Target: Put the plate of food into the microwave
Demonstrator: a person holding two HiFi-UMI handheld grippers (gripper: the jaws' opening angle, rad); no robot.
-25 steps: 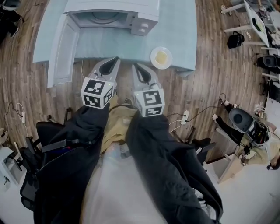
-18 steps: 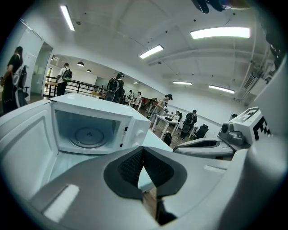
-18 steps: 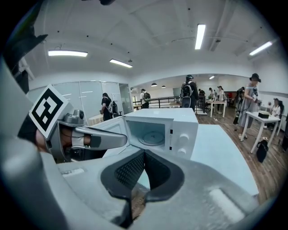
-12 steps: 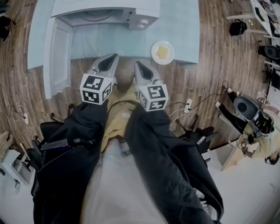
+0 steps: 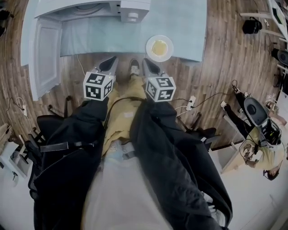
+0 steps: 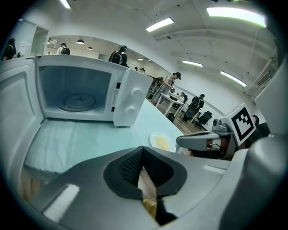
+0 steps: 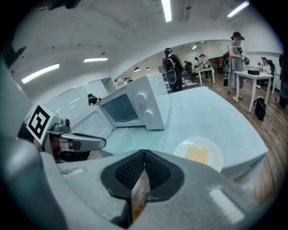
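Observation:
A white plate with yellow food (image 5: 159, 47) sits near the front edge of the pale blue table (image 5: 189, 27). To its left stands the white microwave (image 5: 112, 8), its door (image 5: 45, 54) swung open to the left. The cavity with its turntable (image 6: 80, 101) is empty. My left gripper (image 5: 109, 63) and right gripper (image 5: 147, 64) are side by side, just short of the table's edge. Both are shut with nothing between the jaws. The plate (image 7: 198, 154) lies ahead and right of my right gripper (image 7: 144, 152). It lies right of my left gripper (image 6: 143, 148).
A white cloth (image 6: 63, 139) lies on the table in front of the microwave. Cables and a power strip (image 5: 191, 102) run over the wood floor at the right. Black chairs (image 5: 49, 130) stand at the left. People and desks (image 7: 252, 76) are behind the table.
The table, microwave and plate have slid upward in the head view as the camera shifted. Both grippers stay shut, side by side, short of the table edge.

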